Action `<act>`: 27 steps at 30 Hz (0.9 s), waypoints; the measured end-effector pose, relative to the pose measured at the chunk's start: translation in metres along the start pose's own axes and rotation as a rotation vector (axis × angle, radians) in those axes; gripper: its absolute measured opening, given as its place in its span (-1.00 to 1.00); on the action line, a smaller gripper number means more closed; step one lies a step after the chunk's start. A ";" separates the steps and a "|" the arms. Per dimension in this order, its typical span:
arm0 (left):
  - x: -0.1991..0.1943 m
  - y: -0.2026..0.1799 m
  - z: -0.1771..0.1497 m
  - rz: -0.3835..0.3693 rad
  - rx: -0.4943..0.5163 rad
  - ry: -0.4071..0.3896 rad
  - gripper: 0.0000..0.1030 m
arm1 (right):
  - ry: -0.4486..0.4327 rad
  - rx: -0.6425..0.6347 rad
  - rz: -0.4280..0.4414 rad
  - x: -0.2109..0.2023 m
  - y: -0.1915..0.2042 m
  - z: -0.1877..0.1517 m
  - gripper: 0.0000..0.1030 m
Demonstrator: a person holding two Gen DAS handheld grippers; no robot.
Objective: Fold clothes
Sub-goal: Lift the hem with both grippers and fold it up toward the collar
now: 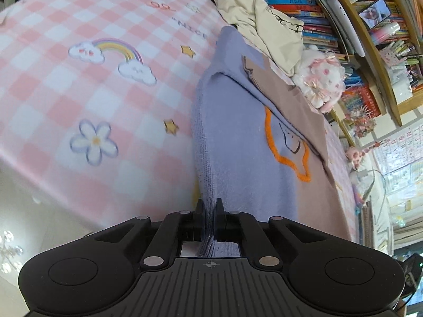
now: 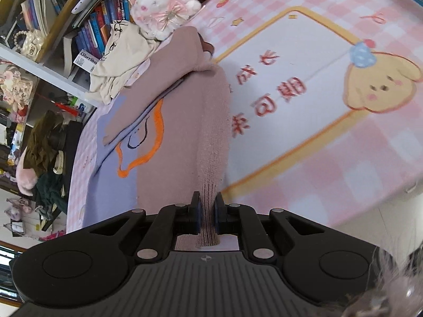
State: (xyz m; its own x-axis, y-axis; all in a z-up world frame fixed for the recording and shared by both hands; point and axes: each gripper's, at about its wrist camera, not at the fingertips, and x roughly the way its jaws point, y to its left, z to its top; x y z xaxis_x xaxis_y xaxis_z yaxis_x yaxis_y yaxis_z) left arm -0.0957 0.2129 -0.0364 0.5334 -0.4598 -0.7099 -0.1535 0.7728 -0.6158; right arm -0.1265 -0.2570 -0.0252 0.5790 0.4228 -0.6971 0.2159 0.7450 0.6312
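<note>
A knitted sweater (image 1: pixel 238 132), lilac on one half and dusty pink on the other with an orange outlined figure, lies across the pink checked blanket (image 1: pixel 92 92). My left gripper (image 1: pixel 210 208) is shut on its lilac ribbed hem, which rises to the fingers. In the right wrist view the same sweater (image 2: pixel 169 121) shows its pink half, and my right gripper (image 2: pixel 208 203) is shut on the pink ribbed hem. The sleeves lie folded over the body.
A cream garment (image 1: pixel 259 26) lies crumpled at the blanket's far edge beside a white and pink plush toy (image 1: pixel 320 79). Behind them stands a bookshelf (image 1: pixel 330 13) full of books. The blanket's edge (image 2: pixel 383 198) drops off near the right gripper.
</note>
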 end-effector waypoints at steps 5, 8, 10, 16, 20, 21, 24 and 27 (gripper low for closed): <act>-0.011 -0.006 -0.024 -0.001 -0.005 0.029 -0.93 | 0.037 0.017 0.012 -0.025 -0.022 -0.012 -0.82; -0.019 -0.008 -0.041 -0.001 -0.021 0.034 -0.93 | 0.071 0.033 0.032 -0.038 -0.036 -0.020 -0.82; -0.025 -0.009 -0.052 -0.003 -0.034 0.037 -0.93 | 0.096 0.036 0.039 -0.045 -0.044 -0.025 -0.82; -0.037 -0.011 -0.078 -0.004 -0.085 0.039 -0.93 | 0.155 0.048 0.085 -0.065 -0.059 -0.032 -0.82; -0.048 -0.015 -0.081 -0.076 -0.159 -0.026 -0.93 | 0.112 0.060 0.198 -0.079 -0.053 -0.015 -0.82; -0.052 -0.017 -0.077 -0.108 -0.177 -0.054 -0.93 | 0.101 0.063 0.226 -0.083 -0.051 -0.010 -0.82; -0.061 -0.025 -0.065 -0.201 -0.221 -0.136 -0.93 | 0.069 0.071 0.311 -0.093 -0.046 0.003 -0.82; -0.066 -0.039 -0.043 -0.285 -0.215 -0.219 -0.93 | 0.002 0.049 0.386 -0.103 -0.032 0.026 -0.82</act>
State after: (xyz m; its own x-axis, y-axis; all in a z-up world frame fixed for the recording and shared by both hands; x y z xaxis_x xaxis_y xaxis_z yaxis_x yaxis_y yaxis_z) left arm -0.1606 0.1948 0.0201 0.7405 -0.5204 -0.4252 -0.1315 0.5082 -0.8511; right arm -0.1729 -0.3376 0.0352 0.6235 0.6681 -0.4059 0.0197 0.5056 0.8625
